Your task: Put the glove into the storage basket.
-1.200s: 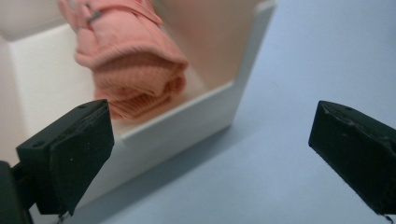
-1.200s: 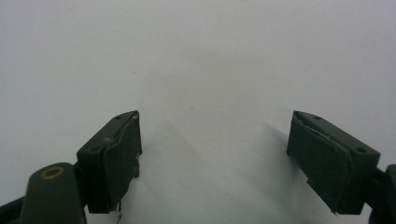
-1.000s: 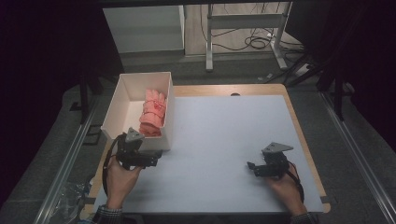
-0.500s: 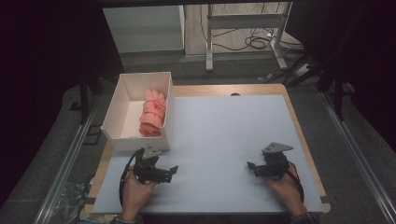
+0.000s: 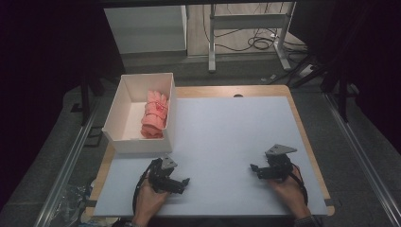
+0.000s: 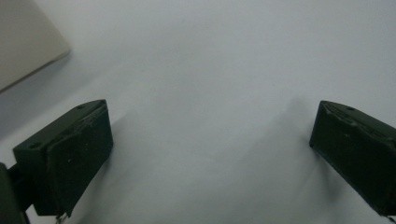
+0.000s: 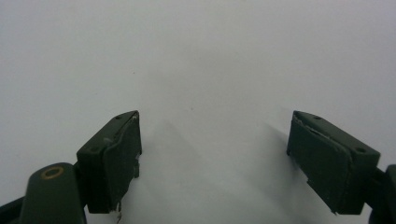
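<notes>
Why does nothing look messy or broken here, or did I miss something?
Nothing stands out. The pink cloth lies folded inside the white box, against its right wall. Both grippers, left and right, rest open on the bare white mat, holding nothing.

You won't find any readable text, label, brand, number or sign here: the white box, the pink cloth and the desk carry no lettering.

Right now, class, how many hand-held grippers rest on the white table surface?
2: the left hand-held gripper lies near the white box, the right hand-held gripper toward the table's right side. Both stand open.
</notes>
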Available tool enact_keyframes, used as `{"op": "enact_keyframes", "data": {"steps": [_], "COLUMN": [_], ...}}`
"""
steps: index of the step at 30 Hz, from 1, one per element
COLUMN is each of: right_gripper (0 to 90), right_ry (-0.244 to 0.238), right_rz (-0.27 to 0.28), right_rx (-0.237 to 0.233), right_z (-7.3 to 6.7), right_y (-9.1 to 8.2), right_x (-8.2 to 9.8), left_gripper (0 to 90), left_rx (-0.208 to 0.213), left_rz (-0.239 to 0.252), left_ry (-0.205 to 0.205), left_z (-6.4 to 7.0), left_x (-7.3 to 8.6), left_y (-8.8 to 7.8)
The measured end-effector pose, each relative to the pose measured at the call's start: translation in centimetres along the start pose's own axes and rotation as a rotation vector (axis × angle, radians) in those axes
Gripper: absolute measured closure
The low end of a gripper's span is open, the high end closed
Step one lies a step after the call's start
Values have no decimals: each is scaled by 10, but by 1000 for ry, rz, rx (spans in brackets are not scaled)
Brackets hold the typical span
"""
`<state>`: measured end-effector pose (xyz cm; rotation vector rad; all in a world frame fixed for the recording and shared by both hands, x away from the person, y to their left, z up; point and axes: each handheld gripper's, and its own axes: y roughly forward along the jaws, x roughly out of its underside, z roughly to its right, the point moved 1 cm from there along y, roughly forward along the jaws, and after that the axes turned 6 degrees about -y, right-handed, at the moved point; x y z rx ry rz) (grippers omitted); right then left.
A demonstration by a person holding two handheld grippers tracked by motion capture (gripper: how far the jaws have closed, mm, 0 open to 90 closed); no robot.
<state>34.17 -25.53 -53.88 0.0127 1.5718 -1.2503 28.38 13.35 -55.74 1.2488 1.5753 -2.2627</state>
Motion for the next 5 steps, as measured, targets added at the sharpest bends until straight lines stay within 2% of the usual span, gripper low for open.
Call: {"op": "enact_keyframes", "data": {"steps": [5], "right_gripper": [181], "right_ry": [0], "right_rz": [0], "right_rx": [0], "right_z": [0], "right_y": [0], "right_x": [0], "left_gripper": [0], "left_rx": [-3], "left_rz": [-2], "left_ry": [4], "left_z": [0], "left_x": [0], "left_y": [0]}}
